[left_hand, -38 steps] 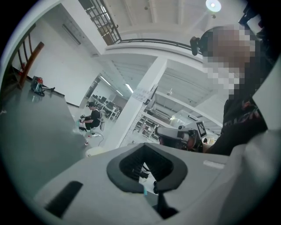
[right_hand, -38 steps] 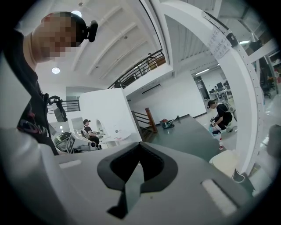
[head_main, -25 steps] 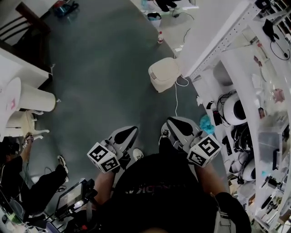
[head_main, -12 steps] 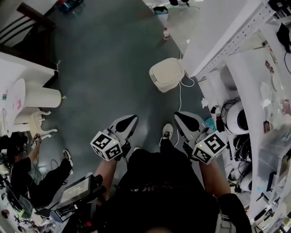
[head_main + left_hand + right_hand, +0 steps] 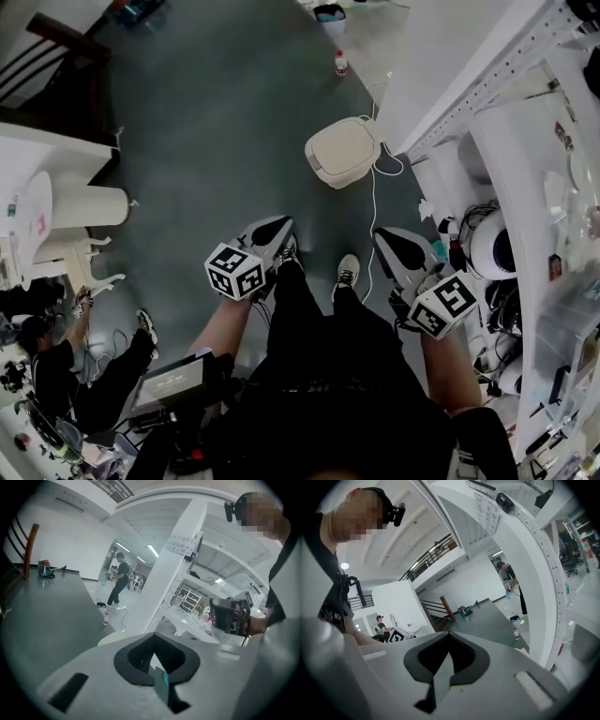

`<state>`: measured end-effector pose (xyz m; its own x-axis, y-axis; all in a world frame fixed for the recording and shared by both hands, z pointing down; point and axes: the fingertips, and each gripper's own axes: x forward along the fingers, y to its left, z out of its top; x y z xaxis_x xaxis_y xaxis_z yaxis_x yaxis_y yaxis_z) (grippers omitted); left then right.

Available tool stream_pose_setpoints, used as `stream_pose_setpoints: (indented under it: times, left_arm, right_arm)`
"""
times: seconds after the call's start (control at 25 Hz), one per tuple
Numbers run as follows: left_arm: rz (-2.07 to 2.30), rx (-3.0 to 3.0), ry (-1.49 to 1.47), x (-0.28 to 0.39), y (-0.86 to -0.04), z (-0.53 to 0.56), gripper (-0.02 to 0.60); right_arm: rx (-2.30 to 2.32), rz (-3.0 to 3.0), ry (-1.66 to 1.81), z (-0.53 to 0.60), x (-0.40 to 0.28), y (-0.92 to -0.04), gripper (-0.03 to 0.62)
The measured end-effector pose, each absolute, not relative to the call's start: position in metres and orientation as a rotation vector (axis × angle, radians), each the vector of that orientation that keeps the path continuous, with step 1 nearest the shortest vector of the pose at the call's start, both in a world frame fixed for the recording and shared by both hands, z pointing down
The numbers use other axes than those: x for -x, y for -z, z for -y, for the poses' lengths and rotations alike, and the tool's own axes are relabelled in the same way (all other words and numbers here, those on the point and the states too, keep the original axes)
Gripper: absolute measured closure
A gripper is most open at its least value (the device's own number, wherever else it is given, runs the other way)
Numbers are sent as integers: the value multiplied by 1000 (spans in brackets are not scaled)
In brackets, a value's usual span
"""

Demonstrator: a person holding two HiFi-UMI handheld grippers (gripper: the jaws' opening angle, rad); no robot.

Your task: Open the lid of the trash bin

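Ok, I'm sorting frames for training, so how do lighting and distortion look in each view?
Head view: dim overall, dark grey floor underexposed, though the cream square-lidded trash bin stands out. Left gripper view: strong fisheye, black vignetted corners, bright washed-out background. Right gripper view: same fisheye, the white perforated shelving post bows into a curve.

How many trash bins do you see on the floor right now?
1: the beige trash bin, lid down, stands beside the white shelving upright, upper middle of the head view. The white cylinder at far left might be another; I cannot tell.
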<state>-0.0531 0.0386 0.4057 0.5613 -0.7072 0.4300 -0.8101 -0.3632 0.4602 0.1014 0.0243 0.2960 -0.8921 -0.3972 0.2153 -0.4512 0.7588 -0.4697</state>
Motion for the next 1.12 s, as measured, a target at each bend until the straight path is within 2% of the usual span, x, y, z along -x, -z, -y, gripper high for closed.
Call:
stream_pose_setpoints:
  times: [0.48,1.12]
  left_arm:
    - [1069,-2173,-358,91,-505,56,580]
    - [1007,-2115,-596,129,-696,143,580]
  right_arm:
    - [-969,2713,-893,41,-68,-355,586]
    - [-1127,2571,-1051,108,-19,-482,586]
